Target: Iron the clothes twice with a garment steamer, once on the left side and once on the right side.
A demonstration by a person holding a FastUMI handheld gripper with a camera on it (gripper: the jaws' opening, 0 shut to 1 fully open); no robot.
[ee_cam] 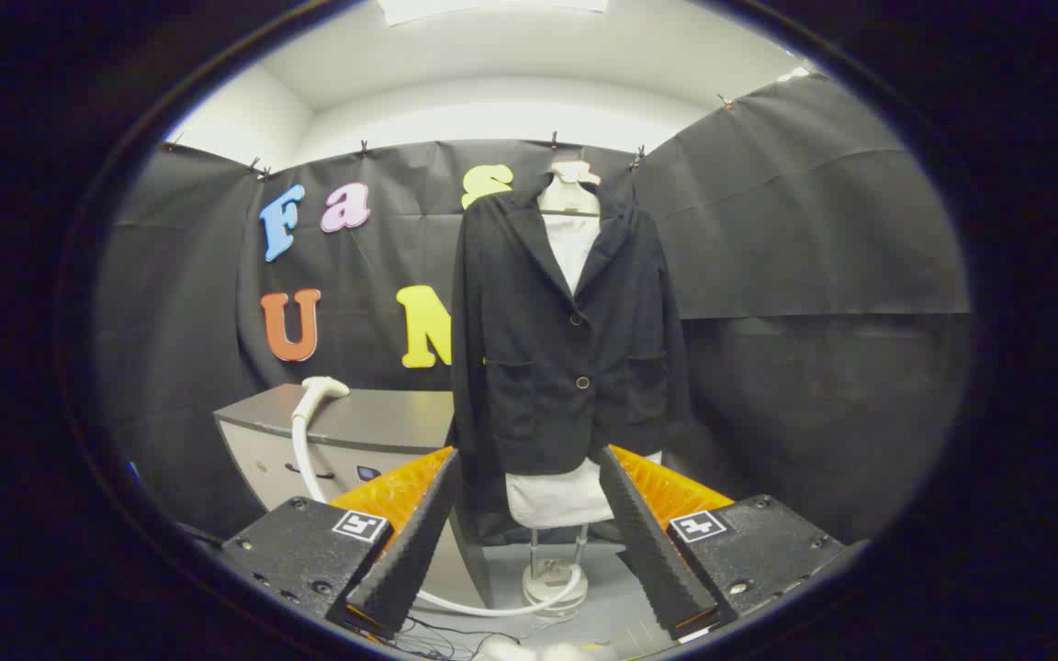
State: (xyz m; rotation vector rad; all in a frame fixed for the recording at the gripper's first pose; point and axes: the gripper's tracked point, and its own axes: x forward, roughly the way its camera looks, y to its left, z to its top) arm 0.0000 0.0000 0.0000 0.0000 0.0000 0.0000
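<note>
A black buttoned jacket (566,340) hangs on a white mannequin torso (558,496) that stands on a pole with a round base (554,580), straight ahead beyond my fingers. The white steamer head (316,393) rests on top of a grey cabinet (373,431), left of the jacket. Its white hose (301,464) drops down the cabinet front and curls along the floor to the mannequin's base. My gripper (529,487) is open, its two black fingers spread wide with nothing between them, well short of both the jacket and the steamer.
Black cloth walls close the booth behind and to the right. The grey floor around the mannequin's base carries thin dark cables (442,632) near my fingers.
</note>
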